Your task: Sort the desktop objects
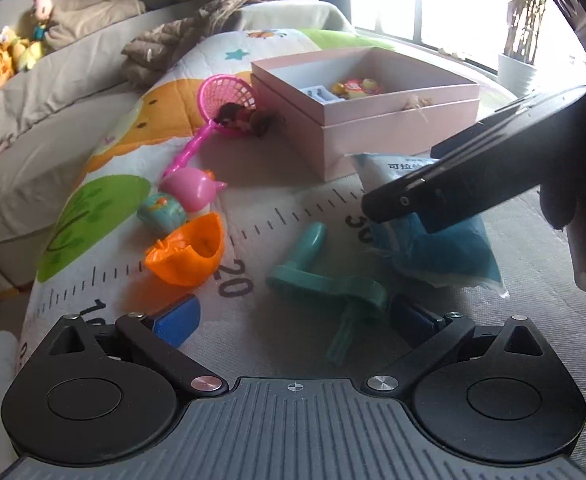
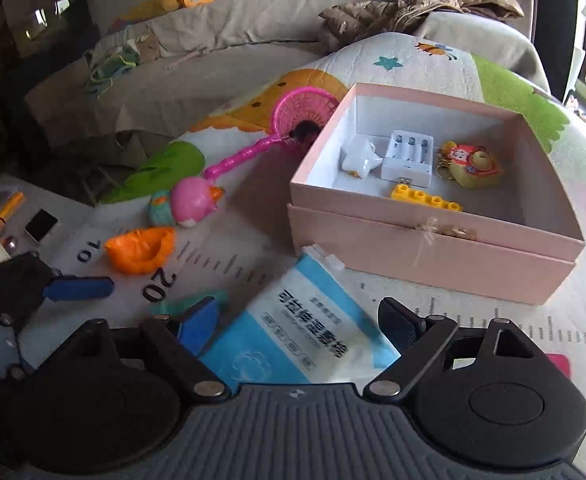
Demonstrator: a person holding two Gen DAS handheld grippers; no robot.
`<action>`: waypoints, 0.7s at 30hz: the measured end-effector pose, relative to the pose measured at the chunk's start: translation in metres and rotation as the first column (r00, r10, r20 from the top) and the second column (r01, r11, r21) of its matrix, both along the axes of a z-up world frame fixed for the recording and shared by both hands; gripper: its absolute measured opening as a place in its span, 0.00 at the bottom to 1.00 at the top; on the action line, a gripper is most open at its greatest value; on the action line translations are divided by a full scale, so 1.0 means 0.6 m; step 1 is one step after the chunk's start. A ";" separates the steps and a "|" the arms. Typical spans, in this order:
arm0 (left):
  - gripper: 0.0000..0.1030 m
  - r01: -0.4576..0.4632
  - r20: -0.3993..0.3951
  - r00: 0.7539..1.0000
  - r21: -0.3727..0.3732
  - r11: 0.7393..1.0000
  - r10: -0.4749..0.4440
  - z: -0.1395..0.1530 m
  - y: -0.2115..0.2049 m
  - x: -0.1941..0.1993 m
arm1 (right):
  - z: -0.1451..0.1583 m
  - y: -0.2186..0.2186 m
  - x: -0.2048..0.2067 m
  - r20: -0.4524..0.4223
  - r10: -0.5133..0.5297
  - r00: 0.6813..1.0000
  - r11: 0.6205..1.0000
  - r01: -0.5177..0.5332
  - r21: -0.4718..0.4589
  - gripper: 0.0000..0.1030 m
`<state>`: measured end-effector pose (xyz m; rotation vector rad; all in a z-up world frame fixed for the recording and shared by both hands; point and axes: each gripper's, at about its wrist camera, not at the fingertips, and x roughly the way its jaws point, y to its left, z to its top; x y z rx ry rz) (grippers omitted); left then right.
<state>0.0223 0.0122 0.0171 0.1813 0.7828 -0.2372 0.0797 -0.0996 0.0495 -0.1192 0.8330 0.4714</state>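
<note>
Left wrist view: the left claw stands wide over a printed play mat marked with ruler numbers, and nothing is pressed between its blue pads. A teal plastic toy lies on the mat between those pads, apart from both. To its left sit an orange shell-shaped toy, a small teal patterned egg and a pink round toy, close together in a row. A pink toy net lies beyond them, with a dark small thing resting in its hoop; what it is cannot be told. A pink cardboard box stands open further back on the mat. The right claw reaches in from the right, above a blue-and-white packet that lies just in front of the box.

In the right wrist view, the right claw is also wide, with no grip. The blue-and-white packet, printed with Chinese text, lies flat on the mat between its pads, and whether either pad touches it cannot be told. Inside the pink box lie a white star-shaped thing, a white battery charger, a yellow building brick and a yellow-and-red toy camera keychain. One blue finger of the left claw shows at the left edge, near the orange toy.
</note>
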 end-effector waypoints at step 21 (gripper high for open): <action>1.00 0.185 -0.064 0.980 -0.065 0.981 -0.189 -0.003 -0.063 0.004 | -0.037 -0.212 -0.072 -0.025 -0.309 0.951 0.944 0.309 0.115 0.89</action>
